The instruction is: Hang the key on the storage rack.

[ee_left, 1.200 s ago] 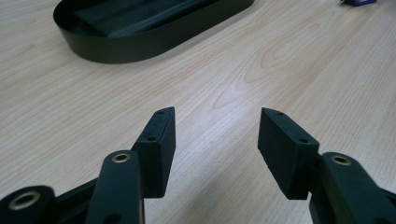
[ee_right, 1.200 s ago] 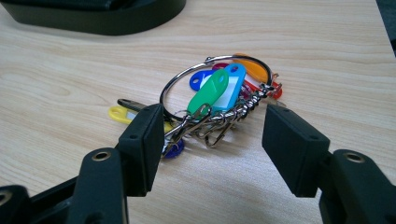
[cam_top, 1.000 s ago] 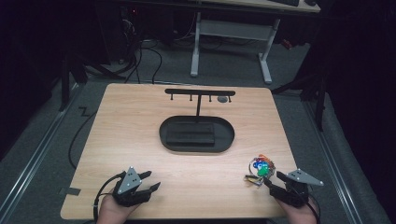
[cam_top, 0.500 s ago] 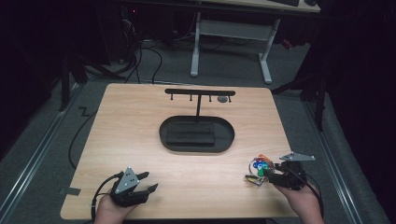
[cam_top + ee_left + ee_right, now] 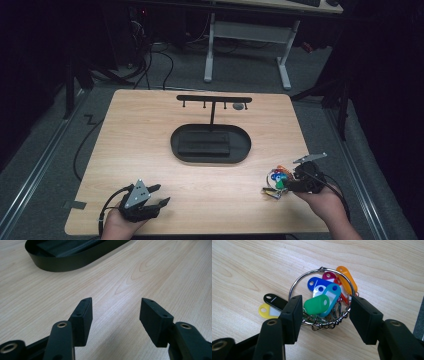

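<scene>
A metal key ring with several coloured plastic tags [image 5: 322, 298] lies flat on the wooden table [image 5: 150, 150] near its right front. My right gripper [image 5: 325, 311] is open, its jaws straddling the near part of the ring; the bunch [image 5: 277, 181] sits just left of that gripper [image 5: 291, 184] in the high view. A black oval tray [image 5: 210, 144] with a hook stand [image 5: 214, 100] rising behind it sits mid-table. My left gripper [image 5: 159, 194] rests open at the left front, nothing between its fingers [image 5: 82, 317].
The tray's rim [image 5: 75, 263] lies ahead of my left gripper. A small grey object [image 5: 239, 106] hangs at the stand's right end. The table's right edge is close to my right hand. Cables and a desk frame [image 5: 245, 35] lie on the floor beyond.
My right gripper has moved left and forward onto the key bunch, its jaws now around the ring. The left gripper has stayed put.
</scene>
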A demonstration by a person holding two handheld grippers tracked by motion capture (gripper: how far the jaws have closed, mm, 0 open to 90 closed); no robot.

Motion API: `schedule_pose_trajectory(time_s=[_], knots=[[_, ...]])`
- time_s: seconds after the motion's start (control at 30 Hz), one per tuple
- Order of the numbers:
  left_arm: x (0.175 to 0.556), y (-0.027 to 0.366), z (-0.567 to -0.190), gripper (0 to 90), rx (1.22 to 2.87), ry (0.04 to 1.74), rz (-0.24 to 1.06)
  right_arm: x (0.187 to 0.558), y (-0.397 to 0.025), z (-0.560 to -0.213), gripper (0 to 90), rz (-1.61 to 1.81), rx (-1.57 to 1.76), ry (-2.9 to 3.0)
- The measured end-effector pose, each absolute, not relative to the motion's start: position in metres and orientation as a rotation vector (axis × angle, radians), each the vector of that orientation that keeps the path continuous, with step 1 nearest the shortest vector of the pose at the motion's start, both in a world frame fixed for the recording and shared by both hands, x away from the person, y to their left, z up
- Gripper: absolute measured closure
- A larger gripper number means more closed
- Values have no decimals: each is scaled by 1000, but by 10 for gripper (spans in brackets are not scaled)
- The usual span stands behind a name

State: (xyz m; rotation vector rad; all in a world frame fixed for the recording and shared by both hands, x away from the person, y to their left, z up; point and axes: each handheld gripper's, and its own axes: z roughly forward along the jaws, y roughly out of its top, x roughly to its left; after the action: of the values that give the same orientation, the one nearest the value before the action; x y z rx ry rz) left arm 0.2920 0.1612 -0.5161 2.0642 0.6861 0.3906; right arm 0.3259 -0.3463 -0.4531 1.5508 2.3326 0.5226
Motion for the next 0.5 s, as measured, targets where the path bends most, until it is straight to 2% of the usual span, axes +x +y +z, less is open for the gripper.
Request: schedule_pose_trajectory(time_s=[0.3, 0.5], knots=[[289, 166, -516, 442, 2069, 705, 382, 348, -343, -443, 526, 385, 1539, 2448], [288, 164, -517, 443, 2090, 690, 377, 367, -345, -445, 631, 260, 1526, 2511]])
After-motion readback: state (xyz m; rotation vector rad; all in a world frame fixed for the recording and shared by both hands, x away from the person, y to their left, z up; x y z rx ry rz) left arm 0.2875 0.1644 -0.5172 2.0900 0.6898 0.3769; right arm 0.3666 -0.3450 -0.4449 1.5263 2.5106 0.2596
